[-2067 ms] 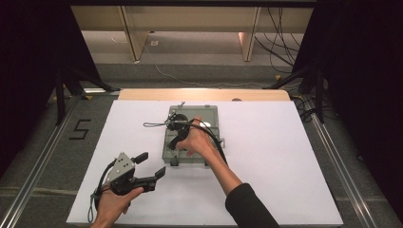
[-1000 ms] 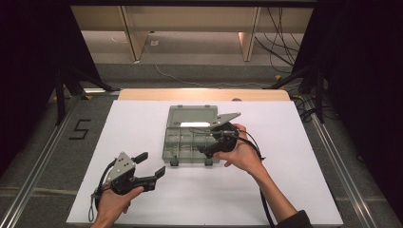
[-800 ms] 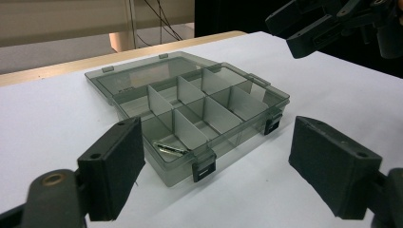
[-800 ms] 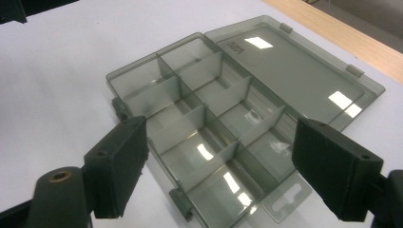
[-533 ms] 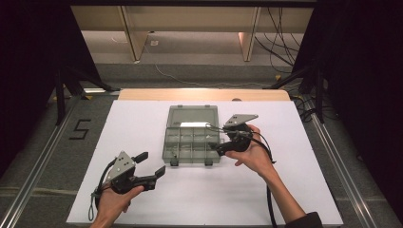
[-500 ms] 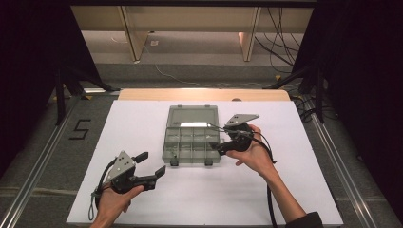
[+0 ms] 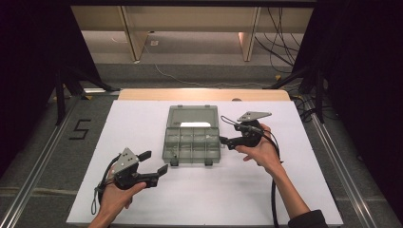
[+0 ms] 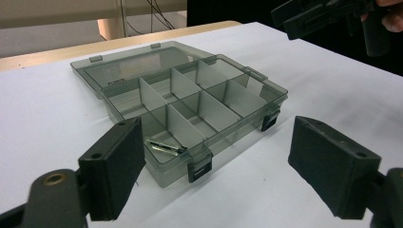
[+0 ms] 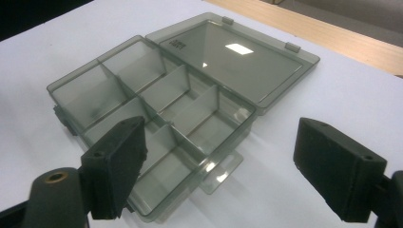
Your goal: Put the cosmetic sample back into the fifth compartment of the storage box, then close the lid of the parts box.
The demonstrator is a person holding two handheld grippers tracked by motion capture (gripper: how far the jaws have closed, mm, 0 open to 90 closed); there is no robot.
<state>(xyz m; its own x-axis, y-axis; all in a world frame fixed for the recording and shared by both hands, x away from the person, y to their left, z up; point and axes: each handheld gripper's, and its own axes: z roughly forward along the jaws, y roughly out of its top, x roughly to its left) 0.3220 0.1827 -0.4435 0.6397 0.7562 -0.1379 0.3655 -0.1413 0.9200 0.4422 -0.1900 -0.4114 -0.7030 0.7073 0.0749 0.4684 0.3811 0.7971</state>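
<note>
The compartment box [image 7: 192, 142] lies on the table [image 7: 294, 199] between the two tongs: ahead and to the right of the left gripper [image 7: 153, 164], just left of the right gripper [image 7: 223, 140]. Its lid [image 7: 193, 115] lies flat behind it. A small pin-like thing [image 8: 164, 146] lies in the compartment nearest the left gripper.

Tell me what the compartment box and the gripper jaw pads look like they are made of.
The compartment box looks like smoky grey translucent plastic, glossy: the dividers show through its walls and its open lid reflects a bright light patch. Its latches look like darker opaque plastic. The left gripper pads look matte black, perhaps rubber or foam: no shine, slightly grainy surface.
</note>
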